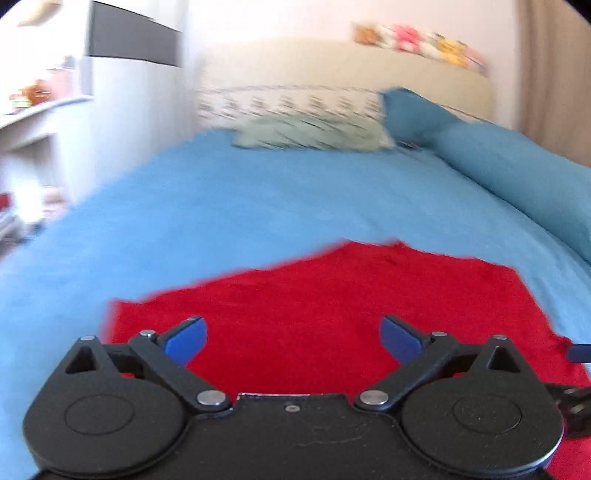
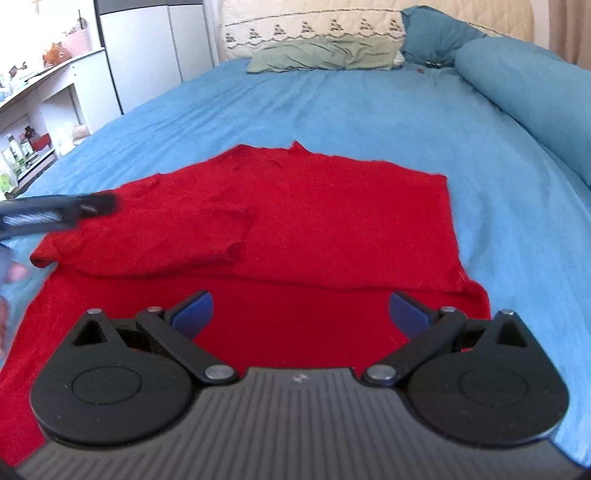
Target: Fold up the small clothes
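Left gripper (image 1: 293,338) jaws wide, blurred red garment (image 2: 332,206) cropped below

Support: a bed (image 2: 332,110) covered by a light blue sheet, smooth with faint creases.
Near end: a red garment (image 2: 295,229) lies spread flat on the sheet, its left sleeve folded in over the body.
Far end: a pale green pillow (image 2: 325,55) rests on the sheet, in front of a cream embroidered pillow (image 2: 314,27).
Right edge: a long teal bolster (image 2: 524,96) lies along the bed's side, reaching a teal pillow (image 2: 432,33).
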`<action>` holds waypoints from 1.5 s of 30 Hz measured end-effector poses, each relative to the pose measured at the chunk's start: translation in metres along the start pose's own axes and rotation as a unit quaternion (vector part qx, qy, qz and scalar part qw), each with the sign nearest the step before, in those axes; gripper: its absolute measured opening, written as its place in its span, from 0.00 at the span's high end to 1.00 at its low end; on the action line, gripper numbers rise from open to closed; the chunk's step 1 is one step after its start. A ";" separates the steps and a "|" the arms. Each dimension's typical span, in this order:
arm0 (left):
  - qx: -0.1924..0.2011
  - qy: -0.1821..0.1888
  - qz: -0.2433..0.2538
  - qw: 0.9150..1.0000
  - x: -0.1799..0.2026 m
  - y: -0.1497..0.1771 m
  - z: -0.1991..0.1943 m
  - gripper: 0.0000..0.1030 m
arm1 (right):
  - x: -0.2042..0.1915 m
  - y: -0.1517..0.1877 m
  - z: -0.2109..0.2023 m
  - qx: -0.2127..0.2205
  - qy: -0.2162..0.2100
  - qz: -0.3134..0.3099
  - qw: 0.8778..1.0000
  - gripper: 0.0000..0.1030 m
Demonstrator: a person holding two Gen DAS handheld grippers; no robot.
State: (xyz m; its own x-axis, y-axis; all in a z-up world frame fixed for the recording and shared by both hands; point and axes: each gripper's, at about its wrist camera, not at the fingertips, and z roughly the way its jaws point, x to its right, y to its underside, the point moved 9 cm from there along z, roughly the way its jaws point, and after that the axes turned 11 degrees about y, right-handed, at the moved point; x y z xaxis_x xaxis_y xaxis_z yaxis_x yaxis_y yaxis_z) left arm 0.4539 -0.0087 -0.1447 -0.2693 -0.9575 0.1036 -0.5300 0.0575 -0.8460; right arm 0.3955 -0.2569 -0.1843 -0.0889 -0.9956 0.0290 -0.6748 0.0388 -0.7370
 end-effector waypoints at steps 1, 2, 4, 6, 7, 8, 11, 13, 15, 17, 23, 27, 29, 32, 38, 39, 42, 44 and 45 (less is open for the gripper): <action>0.003 -0.024 -0.001 1.000 -0.019 -0.001 -0.009 0.00 | -0.006 -0.003 0.001 0.001 -0.005 -0.001 1.000 0.00; 0.004 -0.054 0.000 0.999 -0.040 -0.002 -0.016 0.00 | -0.012 -0.006 0.001 0.003 -0.009 0.000 1.000 0.00; 0.005 -0.088 0.000 0.996 -0.071 0.001 -0.028 0.00 | -0.027 -0.011 0.006 0.004 -0.015 -0.001 1.000 0.00; -0.001 -0.097 -0.017 0.995 -0.098 0.012 -0.030 0.00 | -0.043 -0.015 0.012 0.008 -0.019 -0.008 1.000 0.00; -0.009 -0.093 -0.032 0.995 -0.108 0.018 -0.029 0.00 | -0.051 -0.017 0.016 0.010 -0.019 -0.013 1.000 0.00; -0.018 -0.088 -0.047 0.995 -0.117 0.025 -0.027 0.00 | -0.058 -0.019 0.020 0.010 -0.021 -0.015 1.000 0.00; -0.030 -0.072 -0.084 0.993 -0.134 0.038 -0.020 0.01 | -0.073 -0.025 0.037 -0.003 -0.035 0.001 0.999 0.01; -0.034 -0.074 -0.094 0.992 -0.139 0.043 -0.018 0.01 | -0.077 -0.028 0.051 -0.014 -0.039 0.023 0.999 0.11; -0.036 -0.076 -0.100 0.991 -0.145 0.044 -0.019 0.01 | -0.079 -0.028 0.062 -0.026 -0.042 0.044 0.998 0.18; -0.032 -0.078 -0.099 0.991 -0.143 0.043 -0.019 0.01 | -0.080 -0.026 0.073 -0.038 -0.041 0.059 0.997 0.25; -0.035 -0.070 -0.106 0.991 -0.143 0.049 -0.023 0.01 | -0.086 -0.021 0.084 -0.030 -0.010 0.043 0.999 0.38; -0.032 -0.067 -0.109 0.991 -0.143 0.049 -0.025 0.01 | -0.092 -0.022 0.081 -0.026 -0.004 0.022 0.999 0.76; -0.032 -0.066 -0.105 0.992 -0.142 0.049 -0.025 0.01 | -0.095 -0.027 0.075 -0.015 0.003 0.006 1.000 0.76; -0.030 -0.066 -0.105 0.992 -0.140 0.049 -0.025 0.01 | -0.099 -0.047 0.061 0.014 -0.001 -0.008 1.000 0.77; -0.034 -0.035 -0.086 0.995 -0.122 0.050 -0.019 0.01 | -0.063 -0.118 0.040 0.063 0.021 -0.007 0.998 0.77; -0.037 -0.028 -0.080 0.996 -0.116 0.051 -0.015 0.01 | -0.052 -0.126 0.038 0.068 0.031 -0.006 0.997 0.77; -0.040 0.001 -0.066 0.997 -0.097 0.051 0.003 0.01 | -0.021 -0.137 0.041 0.069 0.053 -0.002 0.996 0.77; -0.043 0.014 -0.055 0.997 -0.087 0.053 0.016 0.01 | -0.004 -0.136 0.044 0.064 0.065 0.004 0.996 0.77; -0.047 0.013 -0.045 0.998 -0.083 0.054 0.021 0.01 | 0.006 -0.134 0.047 0.060 0.070 0.011 0.996 0.77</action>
State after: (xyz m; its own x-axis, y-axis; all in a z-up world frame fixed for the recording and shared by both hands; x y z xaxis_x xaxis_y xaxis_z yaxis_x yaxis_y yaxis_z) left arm 0.4643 0.0675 -0.2101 -0.2362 -0.9526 0.1916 -0.6264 -0.0015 -0.7795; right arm 0.5199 -0.2723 -0.1165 -0.2098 -0.9726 0.1000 -0.5793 0.0412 -0.8141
